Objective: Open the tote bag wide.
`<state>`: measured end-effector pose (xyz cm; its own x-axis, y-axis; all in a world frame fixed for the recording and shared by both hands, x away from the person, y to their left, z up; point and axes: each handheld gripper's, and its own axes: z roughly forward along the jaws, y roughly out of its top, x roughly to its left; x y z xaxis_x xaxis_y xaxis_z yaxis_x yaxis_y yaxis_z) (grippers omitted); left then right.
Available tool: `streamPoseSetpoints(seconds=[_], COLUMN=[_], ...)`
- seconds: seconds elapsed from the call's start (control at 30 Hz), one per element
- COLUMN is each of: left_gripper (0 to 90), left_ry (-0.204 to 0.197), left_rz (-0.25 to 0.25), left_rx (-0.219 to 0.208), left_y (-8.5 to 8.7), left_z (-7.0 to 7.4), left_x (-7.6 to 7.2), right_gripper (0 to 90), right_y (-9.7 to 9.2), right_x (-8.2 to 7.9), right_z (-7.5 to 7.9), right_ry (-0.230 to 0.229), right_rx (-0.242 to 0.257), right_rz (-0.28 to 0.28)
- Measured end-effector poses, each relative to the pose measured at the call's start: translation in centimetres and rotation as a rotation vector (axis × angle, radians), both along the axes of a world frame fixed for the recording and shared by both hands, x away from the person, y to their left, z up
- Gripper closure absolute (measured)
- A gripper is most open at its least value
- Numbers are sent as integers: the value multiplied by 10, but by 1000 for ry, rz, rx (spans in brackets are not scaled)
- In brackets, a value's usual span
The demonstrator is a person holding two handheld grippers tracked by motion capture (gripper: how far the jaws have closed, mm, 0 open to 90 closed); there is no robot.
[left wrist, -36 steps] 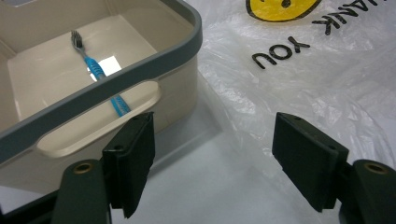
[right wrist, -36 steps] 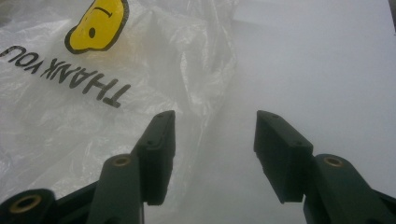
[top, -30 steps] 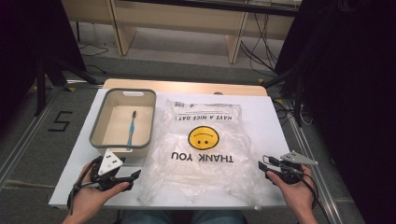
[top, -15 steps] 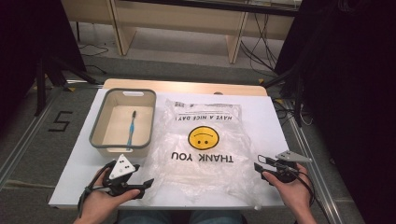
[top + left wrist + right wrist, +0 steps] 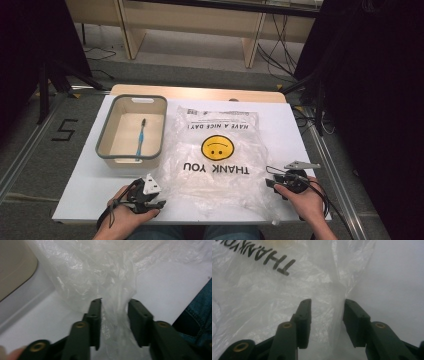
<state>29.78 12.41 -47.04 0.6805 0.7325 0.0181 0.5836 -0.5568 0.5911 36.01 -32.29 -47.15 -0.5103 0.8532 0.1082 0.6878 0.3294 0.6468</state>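
White table [image 5: 90, 190] holds plastic bag [image 5: 220, 165], both grippers' fingers straddling it.

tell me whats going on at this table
A person holds a two-jaw gripper in each hand at the near corners of a clear plastic bag printed with a yellow smiley. The left gripper and right gripper are both open, jaws straddling bunched film without clamping it. A blue toothbrush lies in the grey-rimmed beige tub beside the bag.

Bag [image 5: 217, 150] flat mid-table [image 5: 300, 130]; bin [image 5: 102, 145] just left of it, toothbrush [image 5: 140, 137] inside; grippers at bag's near corners, left [image 5: 157, 202], right [image 5: 270, 182].
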Motion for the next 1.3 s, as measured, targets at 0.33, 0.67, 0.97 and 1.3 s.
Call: streamPoseSetpoints(seconds=[0.33,0.67,0.97,1.3], left_gripper=[890,892,892,891], left_ry=[-25,-108,-173,-241], left_rz=[29,71,113,156], left_rx=[5,-19,-38,3], left_y=[-1,-6,-17,-39], left_z=[1,7,7,5], left_x=[13,29,48,69], right_gripper=[900,900,900,900], right_y=[7,2,-9,-19], right_x=[0,-10,-28,-29], right_z=[-2,9,19,23], right_ry=[5,-17,-22,-3], right_rx=[-100,-82,-50,-39], right_rz=[45,-10,-57,-109])
